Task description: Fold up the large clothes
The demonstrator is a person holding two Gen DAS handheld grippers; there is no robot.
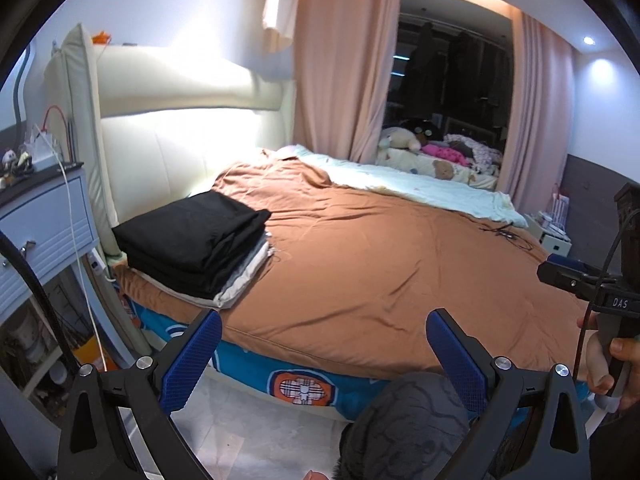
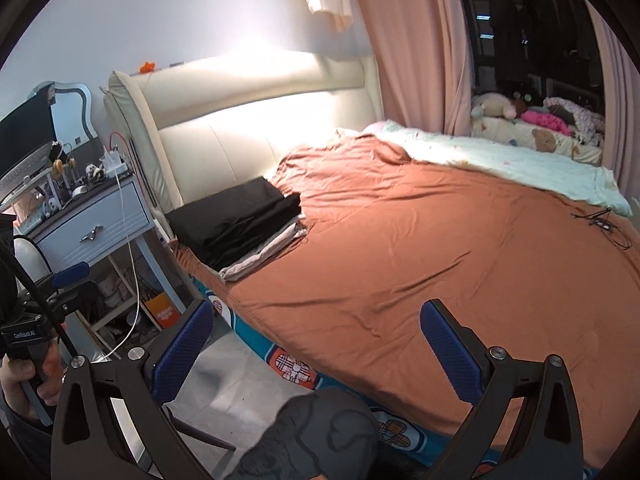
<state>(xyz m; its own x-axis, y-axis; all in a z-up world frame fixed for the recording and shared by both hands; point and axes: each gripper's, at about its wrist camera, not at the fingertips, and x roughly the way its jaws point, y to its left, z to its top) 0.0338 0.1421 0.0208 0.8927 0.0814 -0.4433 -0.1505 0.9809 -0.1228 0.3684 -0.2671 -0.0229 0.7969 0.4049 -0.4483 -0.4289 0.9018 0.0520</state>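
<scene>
A stack of folded clothes, black (image 1: 192, 236) on top of grey-white, lies on the brown bedspread (image 1: 360, 264) near the headboard; it also shows in the right wrist view (image 2: 236, 220). My left gripper (image 1: 324, 344) is open and empty, held off the bed's near edge. My right gripper (image 2: 316, 336) is open and empty too, also short of the bed edge. A dark grey patterned garment (image 1: 404, 428) lies low between the fingers in both views (image 2: 320, 436). The right gripper body shows at the far right of the left wrist view (image 1: 592, 280).
A blue-white nightstand (image 2: 92, 220) with clutter and a white cable stands left of the bed. A cream headboard (image 1: 180, 120) is behind the stack. A pale green blanket (image 1: 408, 184), a black cable (image 1: 504, 232), pink curtains and a dark window lie beyond.
</scene>
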